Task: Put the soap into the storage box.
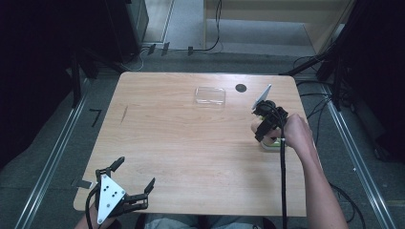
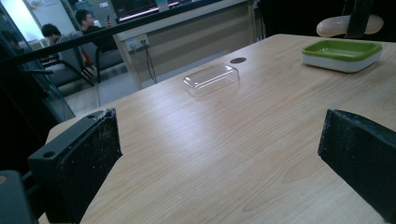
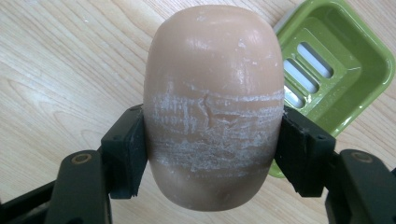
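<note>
The pale wooden worktop [image 1: 191, 143] takes up the middle of the high view, rounded at its corners, with a small dark round spot [image 1: 240, 88] near its upper edge. Just left of that spot, in the upper middle of the frame, lies a clear plastic lid [image 1: 210, 95], flat and rectangular; the left gripper view picks it up at centre top.

At the right of the high view sits the green soap dish [image 1: 271, 144], mostly covered by the person's hand. In the right gripper view it fills the upper right corner: bright green, square with rounded corners, a slotted raised floor inside, white underneath as seen in the left gripper view's upper right.

And here is the bar of soap [image 3: 212, 105], dead centre in the right gripper view: a tan, egg-shaped oval, glossy on top, with a band of whitish scuffs across its waist. It hangs above the bare wood, just left of the dish.

The right gripper [image 3: 212, 149] has its fingers [image 3: 123, 151] clamped on the soap's two sides, pads pressing the scuffed band.

Lower left in the high view, the left gripper [image 1: 136, 174] rests at the worktop's near edge, fingers [image 2: 88, 163] spread wide apart, holding nothing.
</note>
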A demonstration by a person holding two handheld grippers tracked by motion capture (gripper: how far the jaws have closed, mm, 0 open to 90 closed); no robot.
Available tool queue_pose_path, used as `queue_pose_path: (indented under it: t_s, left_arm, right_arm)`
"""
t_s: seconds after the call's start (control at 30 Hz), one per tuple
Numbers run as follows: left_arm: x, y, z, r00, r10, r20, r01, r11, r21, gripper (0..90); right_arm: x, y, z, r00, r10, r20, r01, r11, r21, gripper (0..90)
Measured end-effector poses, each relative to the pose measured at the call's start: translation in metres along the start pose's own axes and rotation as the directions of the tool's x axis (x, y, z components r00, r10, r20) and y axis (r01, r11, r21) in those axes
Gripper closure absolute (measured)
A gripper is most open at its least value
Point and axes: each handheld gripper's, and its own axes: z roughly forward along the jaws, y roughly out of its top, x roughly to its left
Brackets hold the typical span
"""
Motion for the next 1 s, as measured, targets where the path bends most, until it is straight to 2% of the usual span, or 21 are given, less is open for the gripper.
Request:
queue_pose_path:
  t_s: [0.6,1.0]
  left_arm:
    - [0.0,0.0,0.0,1.0,0.001,0.001,-0.001,1.0,0.0,0.0]
    - [0.0,0.0,0.0,1.0,0.002,0.0,-0.002,1.0,0.0,0.0]
  right_arm:
    - [-0.019,-0.004,0.005,0.9988,0.05,-0.006,-0.05,0.999,0.0,33.7]
    - [-0.033,-0.006,0.012,0.9946,0.104,-0.008,-0.104,0.995,-0.007,33.7]
